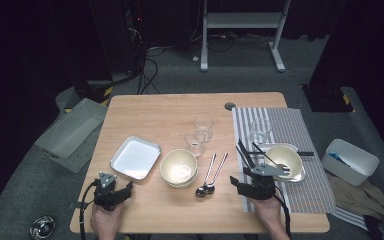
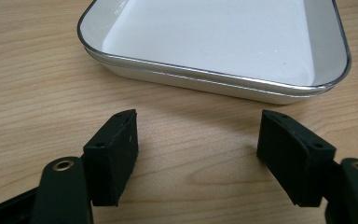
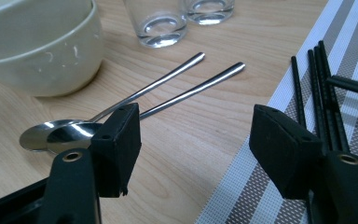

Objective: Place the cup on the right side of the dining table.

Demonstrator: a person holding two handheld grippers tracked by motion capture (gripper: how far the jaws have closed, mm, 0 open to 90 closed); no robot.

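Flanking the released right claw (image 3: 193, 144): two spoons (image 3: 121, 105), chopsticks (image 3: 319, 88); left claw (image 2: 198, 154) released too.

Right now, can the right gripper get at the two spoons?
Probably yes. The right gripper is open and holds nothing, and the spoons lie on bare wood just beside its jaws. The stacked bowls and the chopsticks sit off to either side.

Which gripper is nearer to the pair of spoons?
Right. The right gripper sits just beside the spoons, fingers open. The left gripper rests farther away, in front of the metal tray.
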